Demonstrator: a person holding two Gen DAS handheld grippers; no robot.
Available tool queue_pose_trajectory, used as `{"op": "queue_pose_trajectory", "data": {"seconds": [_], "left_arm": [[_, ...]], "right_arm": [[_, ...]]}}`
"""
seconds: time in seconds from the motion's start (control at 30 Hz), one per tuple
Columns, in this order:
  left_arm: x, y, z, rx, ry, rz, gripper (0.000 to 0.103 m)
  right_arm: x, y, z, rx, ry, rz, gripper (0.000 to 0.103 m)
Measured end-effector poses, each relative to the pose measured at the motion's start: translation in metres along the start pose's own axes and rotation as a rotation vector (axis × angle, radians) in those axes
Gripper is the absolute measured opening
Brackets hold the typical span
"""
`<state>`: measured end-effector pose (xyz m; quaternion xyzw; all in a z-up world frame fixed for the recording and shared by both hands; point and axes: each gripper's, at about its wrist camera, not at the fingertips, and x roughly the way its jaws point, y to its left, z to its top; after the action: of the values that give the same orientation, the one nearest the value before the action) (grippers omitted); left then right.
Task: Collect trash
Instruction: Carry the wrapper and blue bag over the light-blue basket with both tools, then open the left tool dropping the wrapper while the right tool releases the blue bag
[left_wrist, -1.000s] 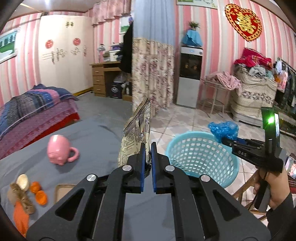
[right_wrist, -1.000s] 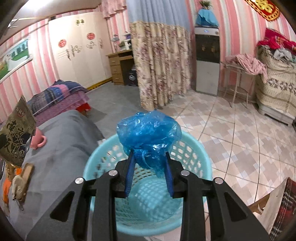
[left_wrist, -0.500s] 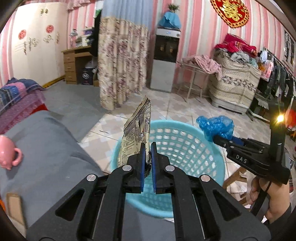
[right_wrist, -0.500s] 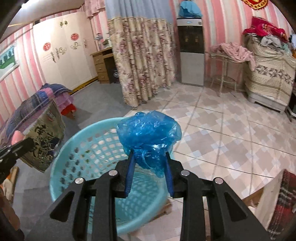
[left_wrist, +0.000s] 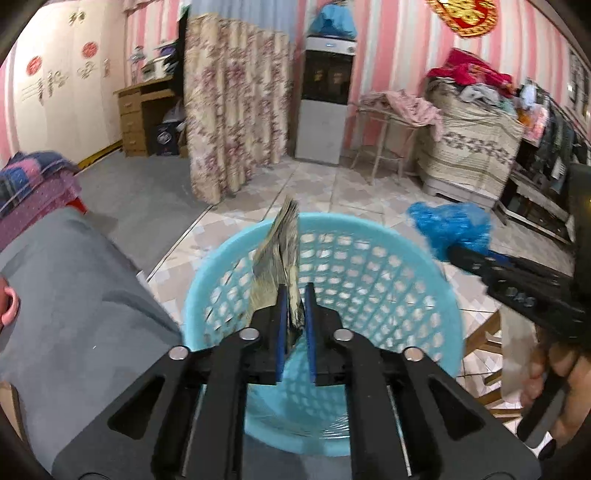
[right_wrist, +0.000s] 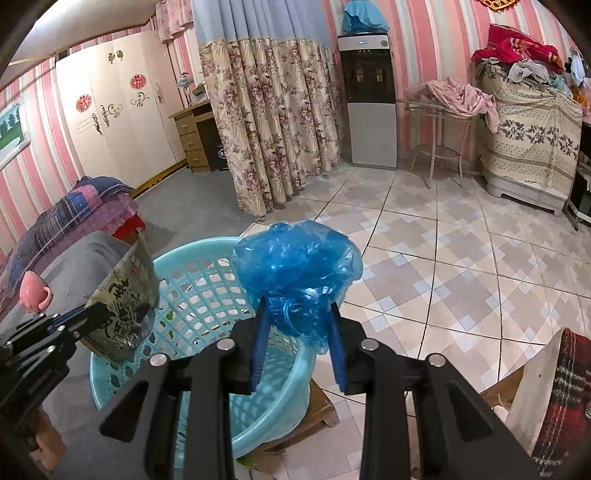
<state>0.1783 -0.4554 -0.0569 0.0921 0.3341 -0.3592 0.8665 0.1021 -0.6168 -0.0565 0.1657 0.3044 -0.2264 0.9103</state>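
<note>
Right now the left gripper (left_wrist: 294, 295) is above the light blue laundry basket (left_wrist: 436, 295). Its jaws are opening, and a flat printed wrapper (left_wrist: 280, 254) stands between them. There is a gap on the right side of the wrapper, so the blue pads (left_wrist: 281, 321) no longer squeeze it. From the right wrist view the wrapper (right_wrist: 123, 299) hangs over the left rim of the basket (right_wrist: 192, 288).

Next to it, the right gripper (right_wrist: 297, 328) is clenched on a crumpled blue plastic bag (right_wrist: 295, 266). The bag puffs out above the fingers. It sits near the right side of the basket, about over the rim. From the left wrist view the blue plastic bag (left_wrist: 450, 225) is at the tip of the right gripper (left_wrist: 454, 254), and a hand (left_wrist: 554, 387) holds the handle.

The basket rests on a low wooden stool (right_wrist: 317, 410) on the tiled floor (right_wrist: 461, 258). A grey bed (left_wrist: 74, 280) is just beside the basket on the left. A pink pig-shaped mug (right_wrist: 35, 291) sits on the bed.
</note>
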Motion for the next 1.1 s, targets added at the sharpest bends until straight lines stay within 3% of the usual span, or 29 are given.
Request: {"op": "queue_pose_trajectory", "data": {"seconds": [0.07,0.13,0.37,0.57,0.8,0.83,0.9,1.1], "left_arm": [[-0.001,0.011,-0.001,-0.024,-0.002,0.029,0.040],[-0.006,0.017,-0.002,-0.034,-0.022,0.062,0.053],[-0.032,0.046,-0.002,-0.047,-0.093,0.233,0.082],[-0.056,0.073,0.000,-0.066,-0.156,0.357,0.092],[-0.058,0.094,0.003,-0.119,-0.145,0.377,0.093],[-0.057,0.094,0.002,-0.118,-0.144,0.381,0.093],[-0.057,0.093,0.000,-0.115,-0.145,0.385,0.093],[-0.058,0.093,0.001,-0.116,-0.148,0.381,0.093]], "right_arm": [[0.000,0.004,-0.001,-0.007,0.001,0.004,0.030],[0.000,0.006,-0.001,-0.014,0.001,0.007,0.030],[0.002,0.025,-0.001,-0.043,-0.004,0.010,0.030],[0.008,0.056,-0.005,-0.085,-0.022,0.013,0.030],[0.016,0.079,-0.009,-0.120,-0.015,0.009,0.033],[0.018,0.081,-0.010,-0.129,-0.012,0.004,0.037],[0.019,0.082,-0.010,-0.133,-0.014,-0.004,0.058],[0.016,0.080,-0.008,-0.133,-0.015,0.006,0.078]]}}
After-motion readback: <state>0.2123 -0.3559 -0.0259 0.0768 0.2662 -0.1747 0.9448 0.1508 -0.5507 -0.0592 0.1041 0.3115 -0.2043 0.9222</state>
